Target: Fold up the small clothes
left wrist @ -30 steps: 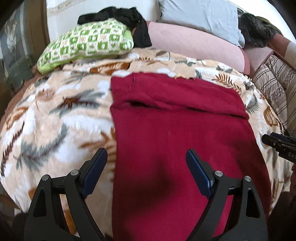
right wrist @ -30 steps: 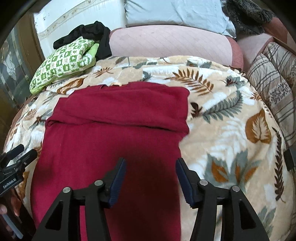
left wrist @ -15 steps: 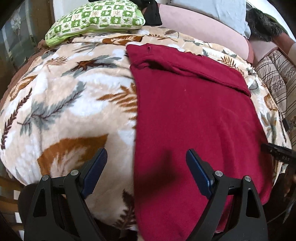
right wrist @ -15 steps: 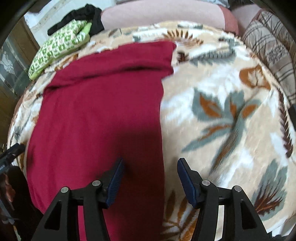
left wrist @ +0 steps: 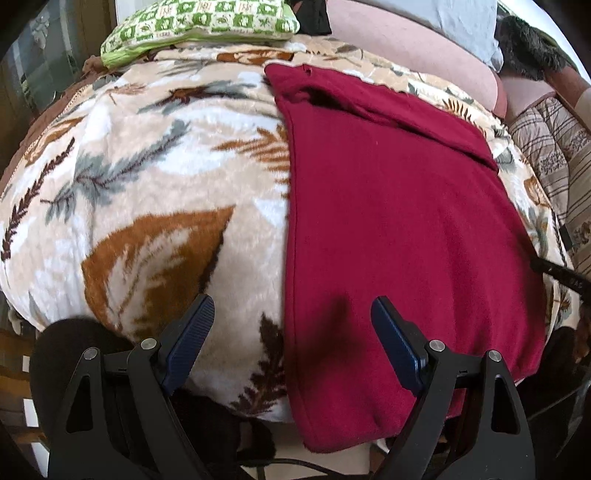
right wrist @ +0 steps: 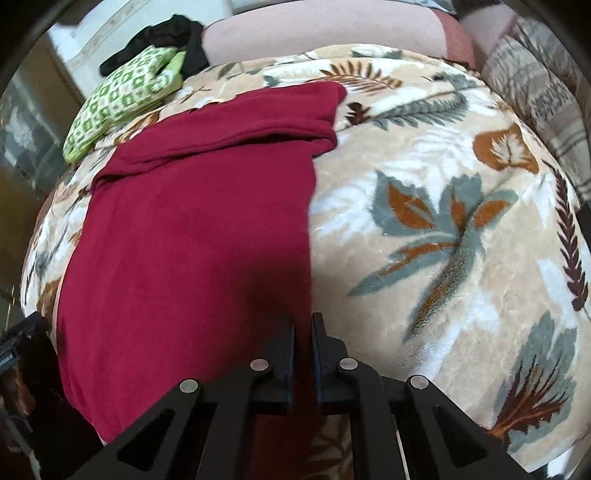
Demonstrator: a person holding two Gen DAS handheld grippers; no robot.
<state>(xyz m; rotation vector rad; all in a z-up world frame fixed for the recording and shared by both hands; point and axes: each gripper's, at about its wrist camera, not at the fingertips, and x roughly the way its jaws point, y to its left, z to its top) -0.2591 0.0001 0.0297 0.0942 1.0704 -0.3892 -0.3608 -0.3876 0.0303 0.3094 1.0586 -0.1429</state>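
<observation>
Red garment (right wrist: 192, 236) pinched by right hand-held gripper (right wrist: 303, 328); left hand-held gripper (left wrist: 291, 325) spread.

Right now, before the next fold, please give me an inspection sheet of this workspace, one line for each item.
Surface: leaf-print blanket covers the bed.
Job's things: red garment lies flat, far end folded over, near end hanging over the bed edge.
Clutter: green patterned cushion and black clothing at the far side.
Grippers: left gripper open above the garment's left edge; right gripper shut on the garment's right edge.
Cables: thin black cable below the bed edge.
Surroundings: pink headboard, striped cushion.
</observation>
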